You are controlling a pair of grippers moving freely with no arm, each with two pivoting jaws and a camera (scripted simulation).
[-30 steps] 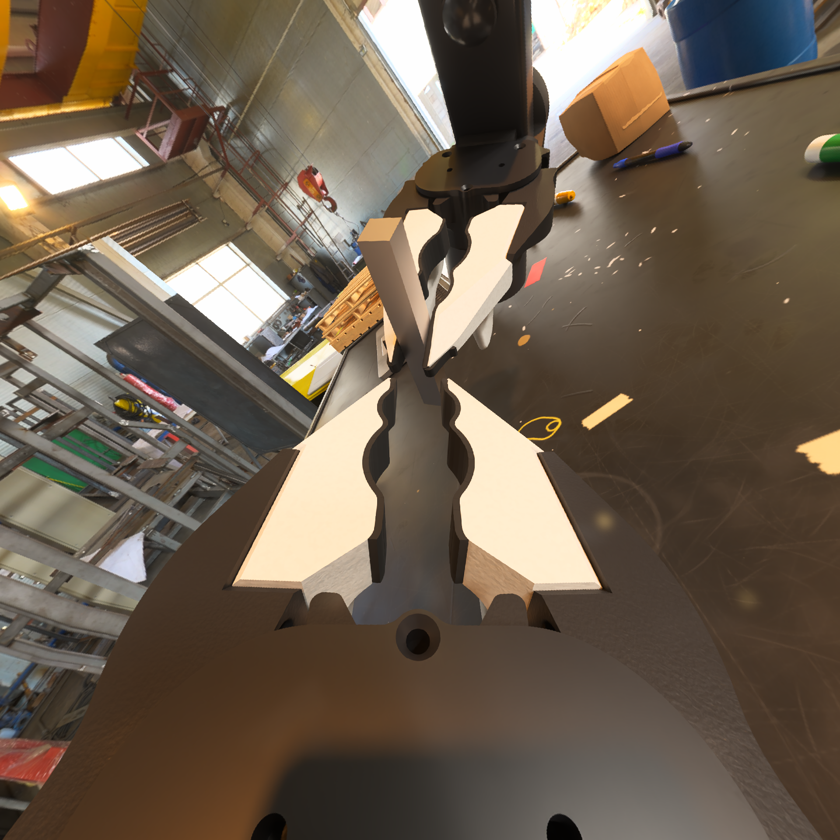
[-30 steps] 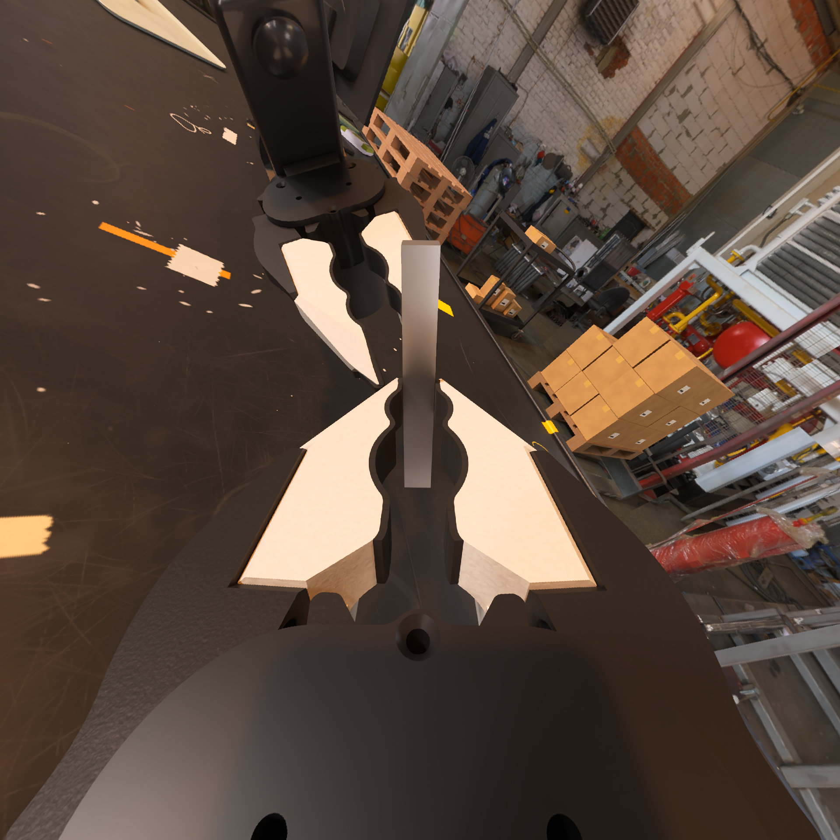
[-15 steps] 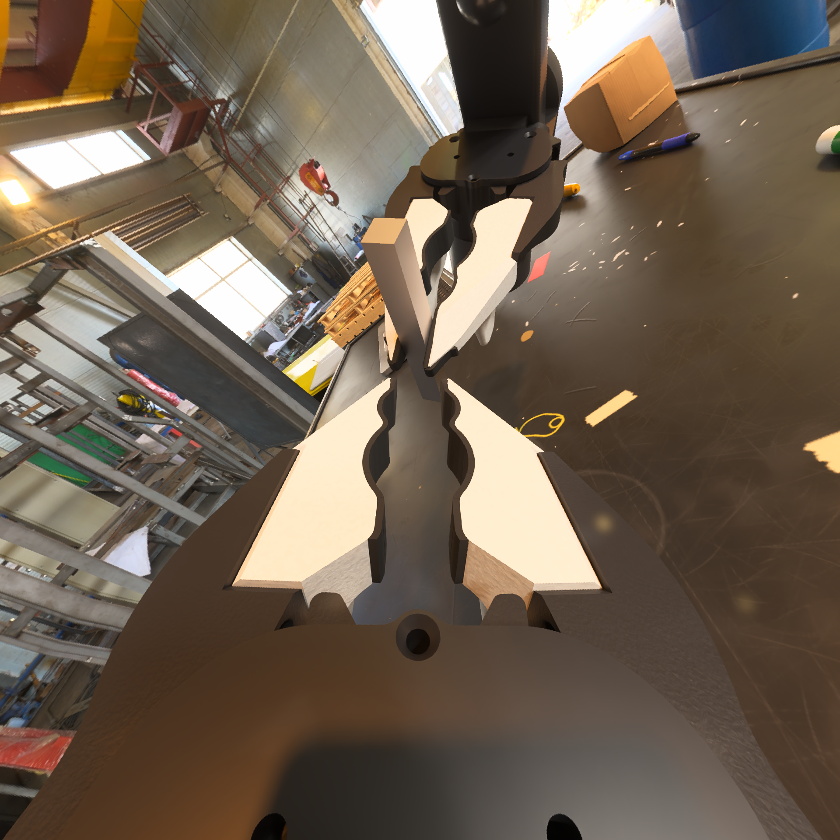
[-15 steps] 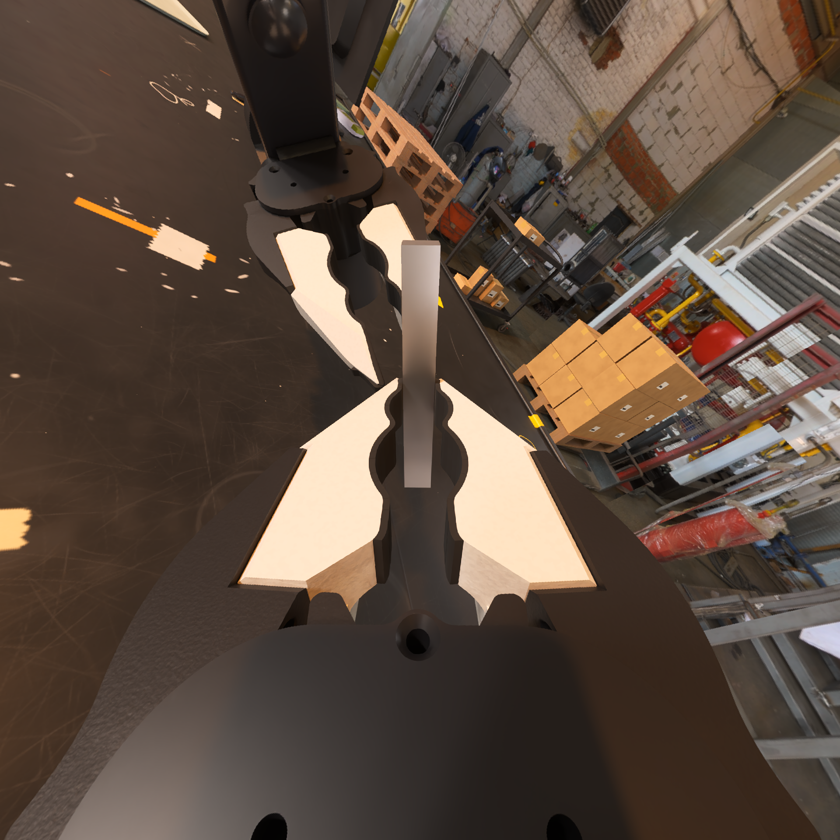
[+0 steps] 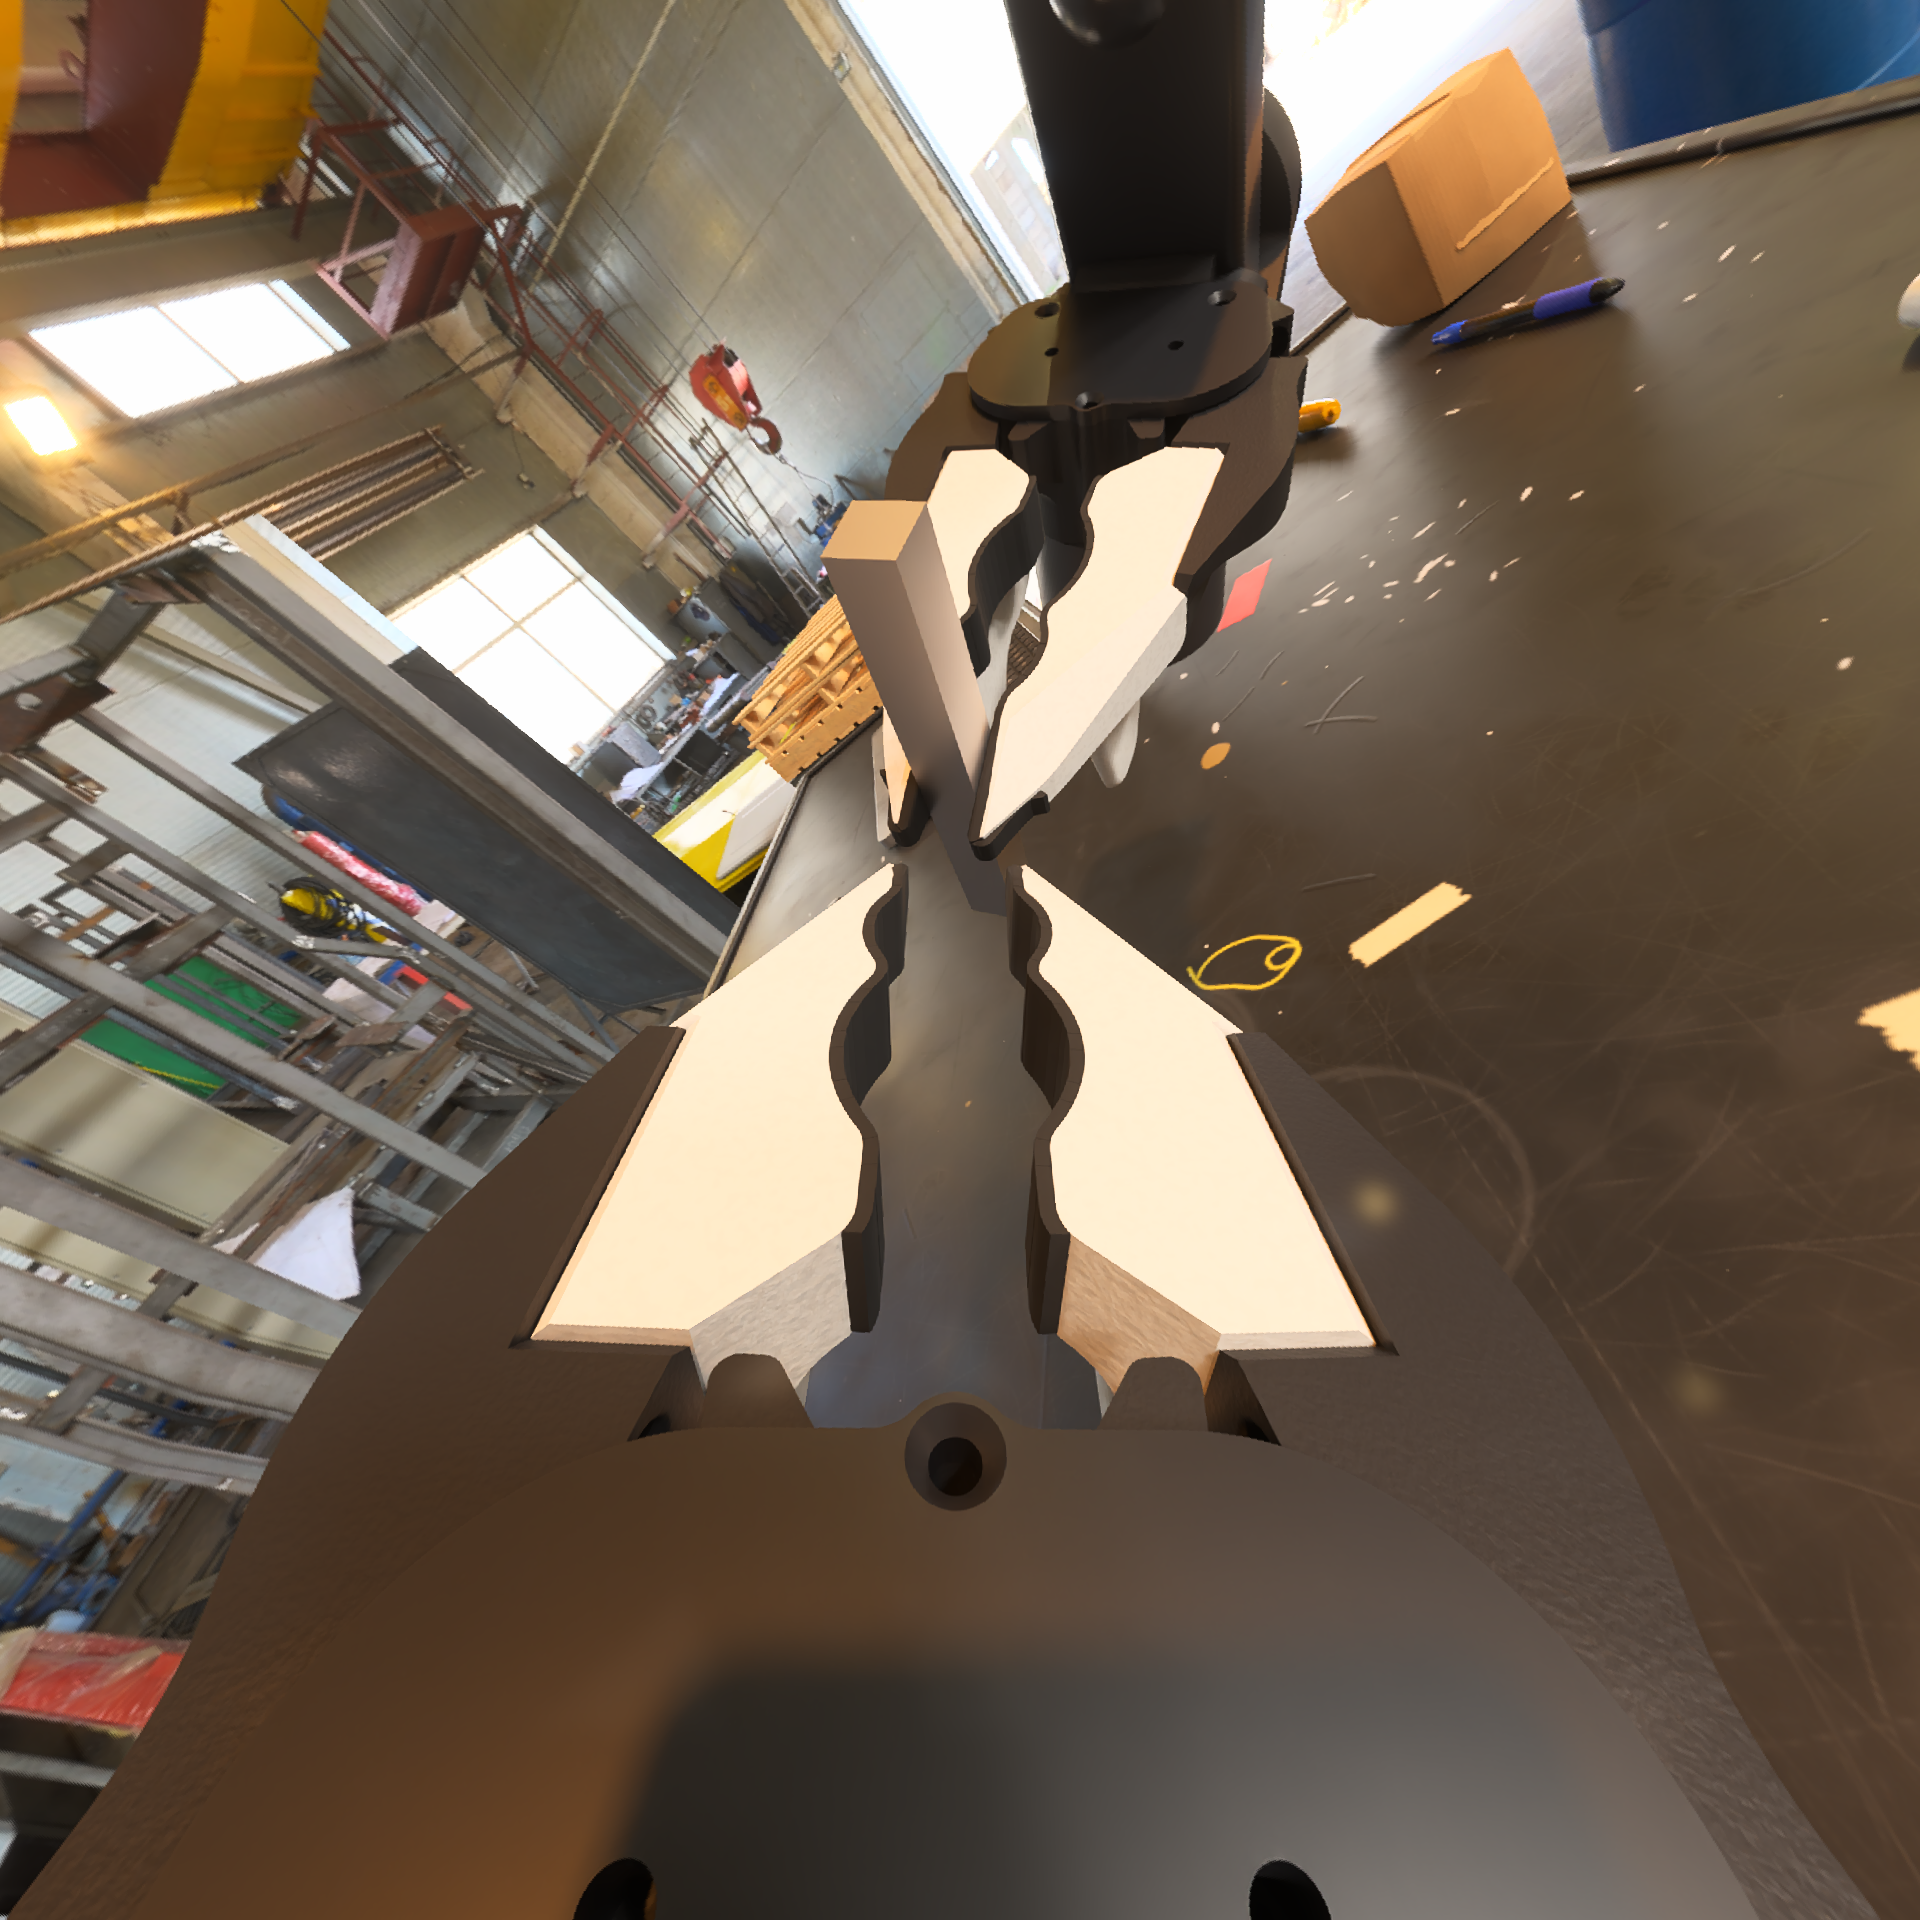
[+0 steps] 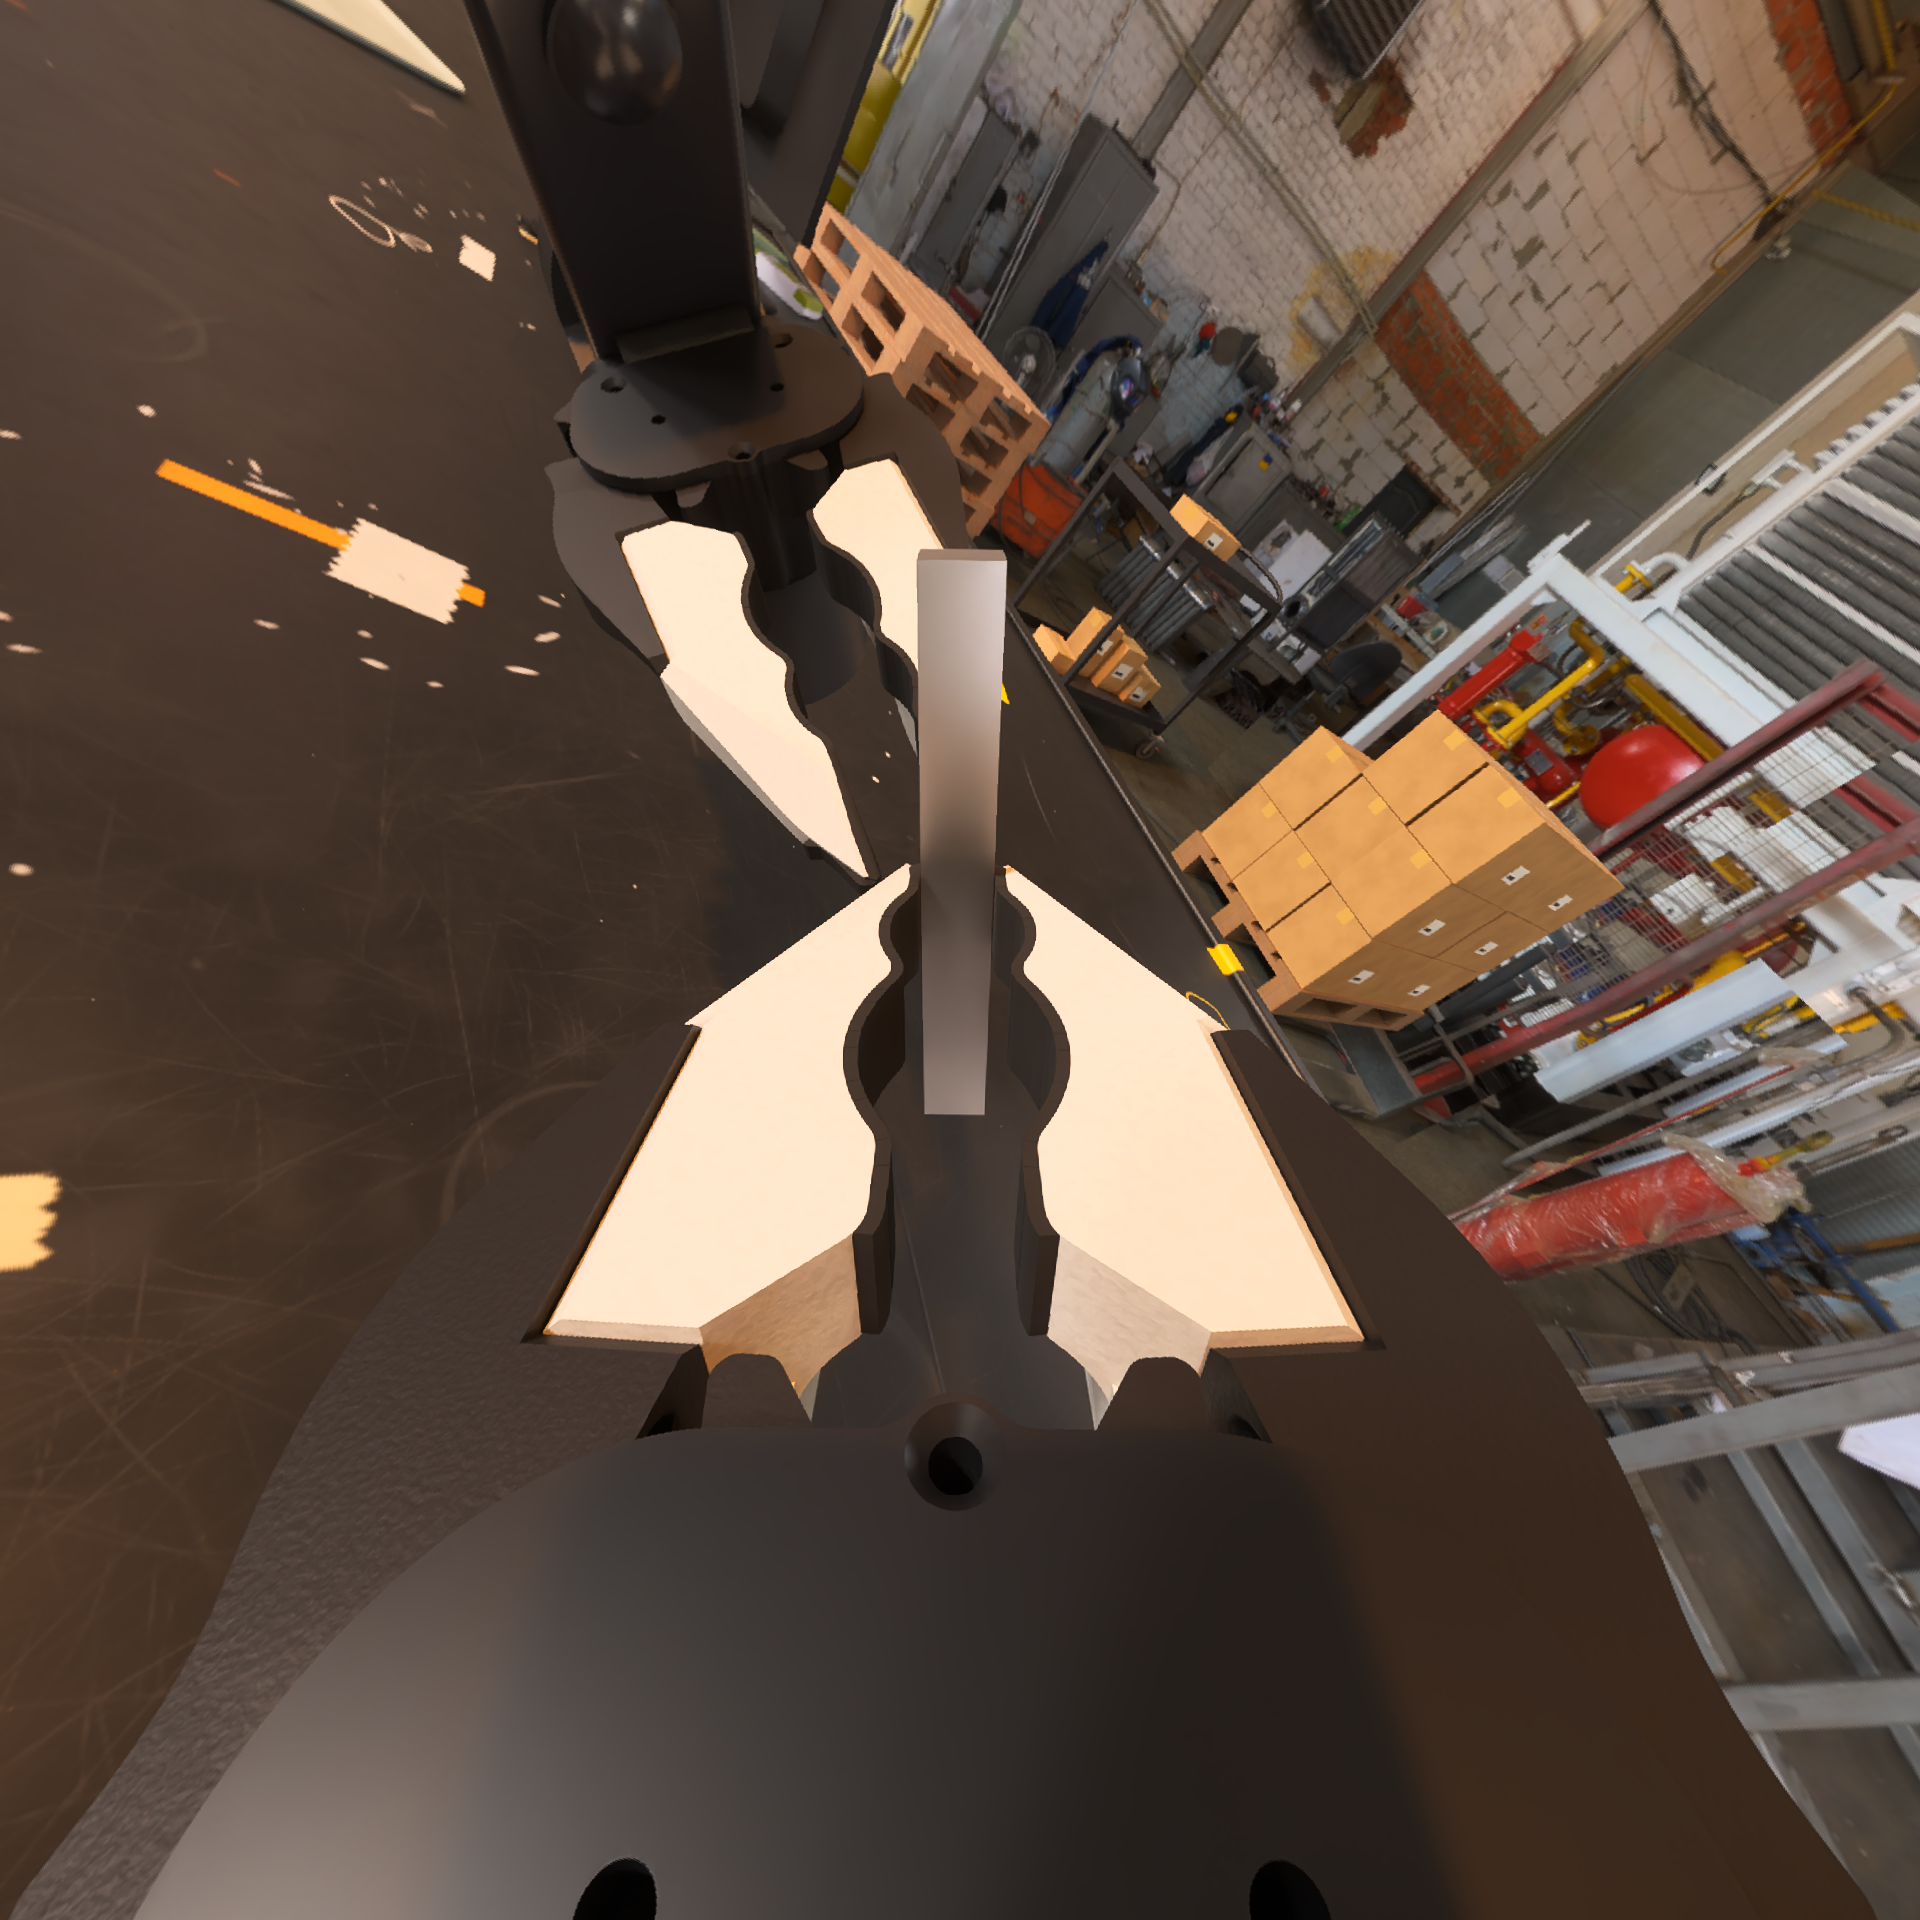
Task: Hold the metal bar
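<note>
The metal bar (image 6: 961, 790) is a straight grey square-section bar. My right gripper (image 6: 956, 871) is shut on it near its lower end, and the bar sticks out forward past the fingertips. In the left wrist view the bar (image 5: 920, 644) slants up to the left, clamped in the right gripper (image 5: 951, 831) opposite. Its lower end lies just between the tips of my left gripper (image 5: 961, 873). The left jaws stand slightly apart, with a gap showing on the bar's left side. The left gripper's fingers (image 6: 727, 675) face me in the right wrist view, one partly hidden behind the bar.
Both grippers hover above a dark scratched table (image 5: 1558, 1039) with tape scraps. A cardboard box (image 5: 1439, 187), a blue pen (image 5: 1527, 310) and a blue barrel (image 5: 1745, 62) are at its far end. The table edge (image 6: 1122, 748) runs beside the grippers, with workshop racks beyond.
Both views have drifted slightly. The right gripper still clamps the bar, and the bar's end stays between the left fingertips. Neither jaw has visibly opened or closed.
</note>
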